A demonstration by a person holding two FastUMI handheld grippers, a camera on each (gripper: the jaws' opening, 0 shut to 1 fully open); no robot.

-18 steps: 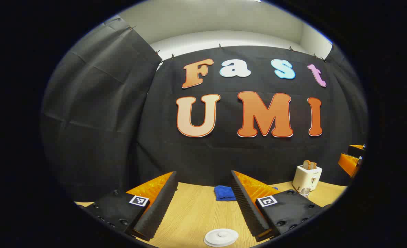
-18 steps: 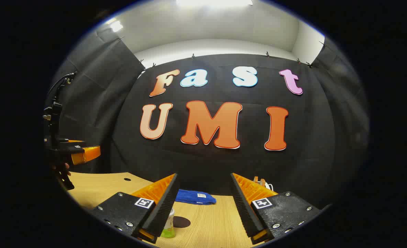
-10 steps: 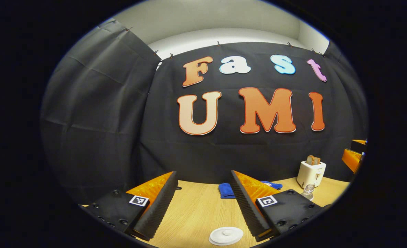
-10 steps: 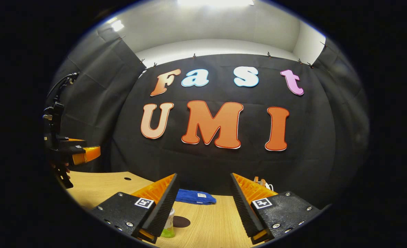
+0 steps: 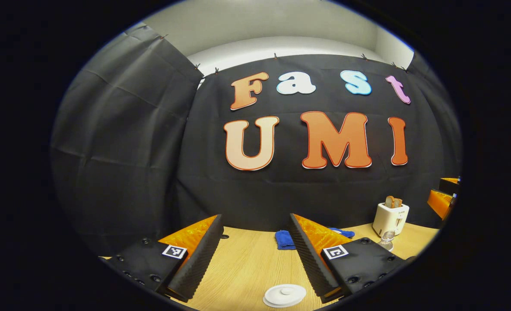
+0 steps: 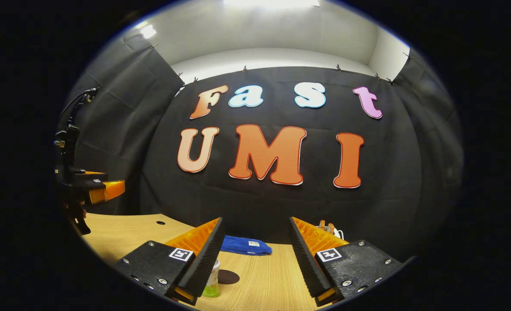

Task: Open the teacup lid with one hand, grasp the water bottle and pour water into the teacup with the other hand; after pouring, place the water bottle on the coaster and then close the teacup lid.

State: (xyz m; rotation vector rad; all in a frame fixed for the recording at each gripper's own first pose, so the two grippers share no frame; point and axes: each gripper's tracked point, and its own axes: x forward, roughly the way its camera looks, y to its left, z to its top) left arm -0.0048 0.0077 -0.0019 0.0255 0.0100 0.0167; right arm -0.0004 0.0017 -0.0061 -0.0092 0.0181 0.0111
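Note:
A white round teacup lid (image 5: 284,295) with a small knob lies low in the left gripper view, below the gap between the fingers; what is under it is hidden. My left gripper (image 5: 255,216) is open, above and behind the lid, holding nothing. In the right gripper view the water bottle (image 6: 212,280), pale with a green bottom, stands half hidden behind the left finger. A dark round coaster (image 6: 229,277) lies on the table just right of it. My right gripper (image 6: 255,219) is open and empty, raised above the bottle and coaster.
On the wooden table (image 5: 246,268) a blue cloth (image 5: 284,239) lies near the back wall. A white toaster (image 5: 390,218) with bread stands at the right, a small clear glass item (image 5: 387,237) before it. The left gripper (image 6: 94,190) shows far left, with a table hole (image 6: 160,223) nearby.
The left gripper's view has shifted a little, so the lid now sits slightly farther right and lower in it. The right gripper has hardly moved. Both stay open.

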